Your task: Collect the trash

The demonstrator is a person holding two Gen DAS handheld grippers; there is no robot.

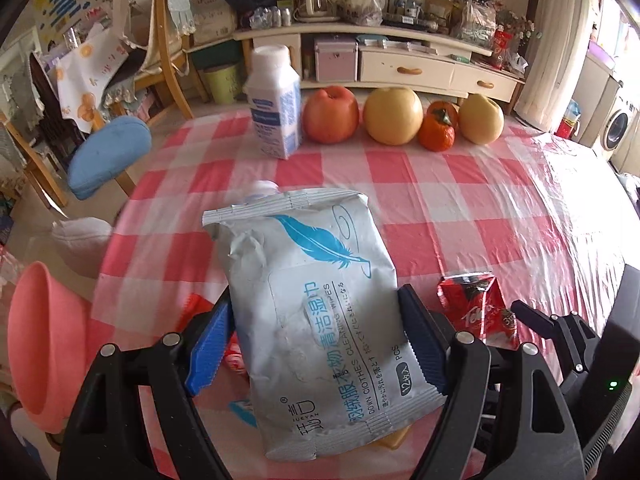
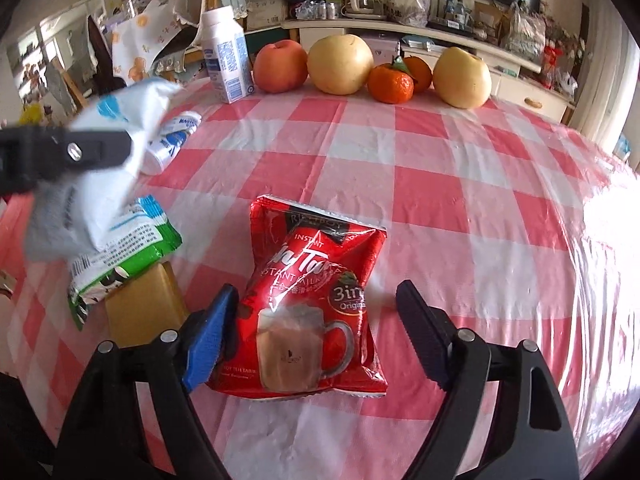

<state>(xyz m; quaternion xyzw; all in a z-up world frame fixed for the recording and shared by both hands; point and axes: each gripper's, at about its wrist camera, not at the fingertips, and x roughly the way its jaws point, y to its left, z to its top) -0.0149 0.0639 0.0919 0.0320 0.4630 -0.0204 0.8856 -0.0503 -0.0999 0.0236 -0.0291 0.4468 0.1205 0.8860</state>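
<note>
1. Wipes pack [image 1: 320,312] sits clamped between the 2 fingers of our left gripper [image 1: 316,344], lifted off the checked tablecloth [image 1: 460,200] at the near left, above other wrappers.
2. Our right gripper [image 2: 316,340] is spread wide around the red tea sachet [image 2: 316,304], which lies flat on the cloth; the left finger is touching or nearly touching its edge, the right one is apart.
3. We judge the pink bin [image 1: 36,344] at the far left edge to be the likely drop point.
4. Risk: the slack pack could slip or sag out of the grip, since only its middle is pinched.
5. Risk: closing on the flat, glossy sachet may just push it along the slick cloth.
6. Risk: a wide swing could knock the milk carton [image 1: 276,104] or set the apple [image 1: 330,114] rolling.
</note>
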